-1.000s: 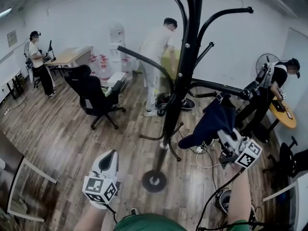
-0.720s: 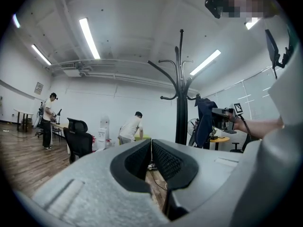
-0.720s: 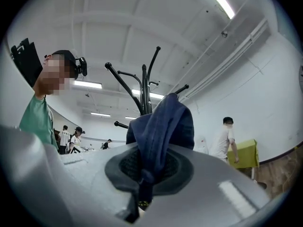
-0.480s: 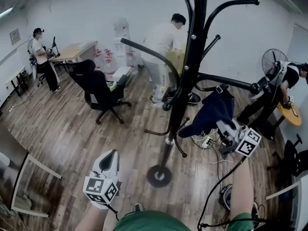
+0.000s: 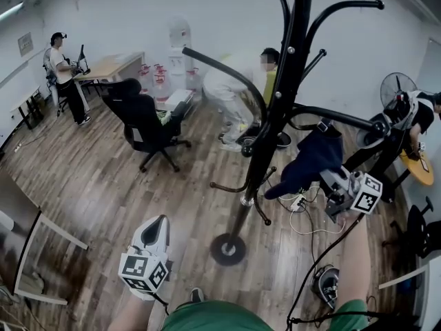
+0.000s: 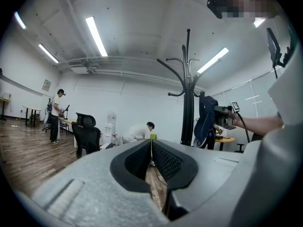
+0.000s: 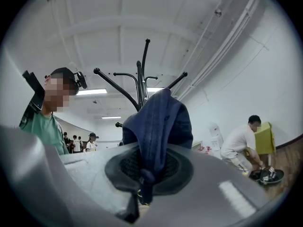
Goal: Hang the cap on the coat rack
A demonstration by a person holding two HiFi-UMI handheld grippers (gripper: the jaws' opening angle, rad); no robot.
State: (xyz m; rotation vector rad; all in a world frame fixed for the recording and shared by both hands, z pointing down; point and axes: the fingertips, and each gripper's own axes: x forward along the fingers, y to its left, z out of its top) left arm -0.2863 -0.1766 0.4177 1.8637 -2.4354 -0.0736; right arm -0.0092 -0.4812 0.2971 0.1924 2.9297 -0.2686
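The right tongs (image 5: 328, 178) are clamping the lower edge of the navy cap (image 5: 313, 157), right of centre in the head view. The right gripper view is confirming it: blue cloth is pinched flat between the closed pads, and the rest of the cap is standing up in front of the lens.

Compared with a second ago, the cap is sitting higher and further right in the frame. Its back strap (image 5: 322, 125) is now riding just under the long arm (image 5: 344, 118) of the coat rack (image 5: 272, 126), the one reaching out right toward its knob (image 5: 381, 124). A second ago that strap was hanging clearly below the arm. Whether it is touching the arm yet, I cannot tell.

So the carry is closing in on the peg, but as I read it the hanging is not done. The cap is still depending on the tongs. Its opening needs to be going over the knobbed end or an upturned hook before any release.

The left tongs (image 5: 155, 225) are idling low at the bottom, left of centre. They are closed tip to tip with nothing between them, and they are barely shifting in the frame.

In the background the person in white (image 5: 224, 85) is bending lower than before, right of the office chair (image 5: 141, 116). Neither is getting in the way.
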